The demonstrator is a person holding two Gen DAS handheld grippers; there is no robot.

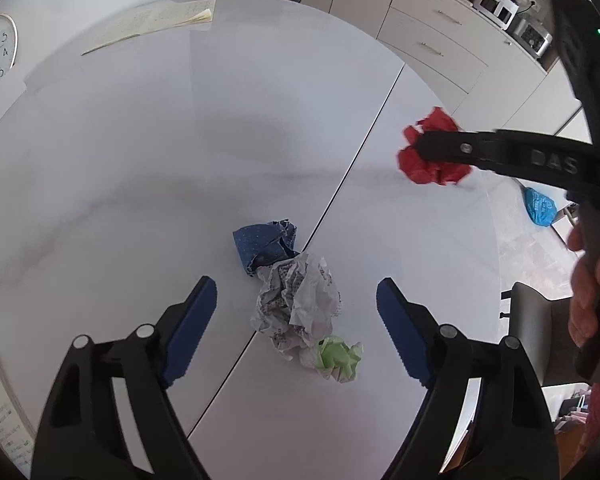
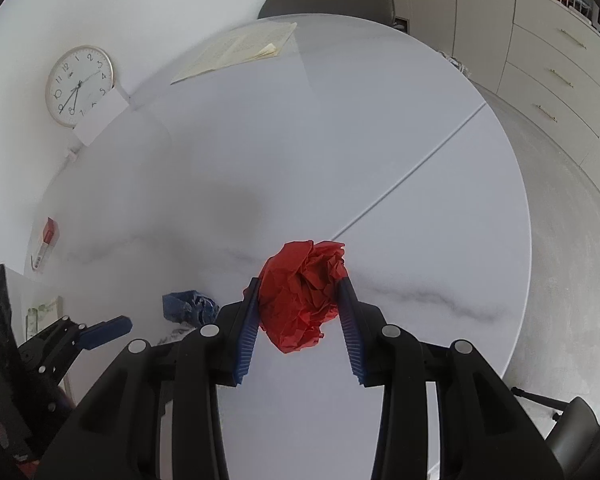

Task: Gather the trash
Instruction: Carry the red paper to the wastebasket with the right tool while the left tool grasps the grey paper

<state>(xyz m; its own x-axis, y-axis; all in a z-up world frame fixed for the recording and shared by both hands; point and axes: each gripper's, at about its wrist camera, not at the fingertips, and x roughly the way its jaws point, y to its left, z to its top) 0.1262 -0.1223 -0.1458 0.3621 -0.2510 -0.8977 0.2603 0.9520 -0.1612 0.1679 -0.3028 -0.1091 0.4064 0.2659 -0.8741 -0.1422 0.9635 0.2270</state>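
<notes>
The right gripper [image 2: 300, 300] is clenching the red paper ball [image 2: 302, 292]; the left gripper [image 1: 296, 320] is hanging released, the white crumpled paper [image 1: 296, 304] lying at twelve o'clock between its fingers [image 1: 192, 324].

red paper ball [image 2: 300, 296] | blue dotted wad [image 1: 265, 247] | white printed wad [image 1: 296, 304] | green wad [image 1: 338, 356] | grey-veined white table [image 1: 180, 168]

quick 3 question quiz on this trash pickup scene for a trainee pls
1. True or false: the right tongs are clamped on the crumpled red paper ball.
2. Which wad lies between the open left tongs? A) crumpled blue dotted paper B) crumpled white printed paper C) crumpled light green paper
3. Fill in: the three loose wads lie on the round white marbled ____.

Key: 1 true; 2 B; 3 table
</notes>
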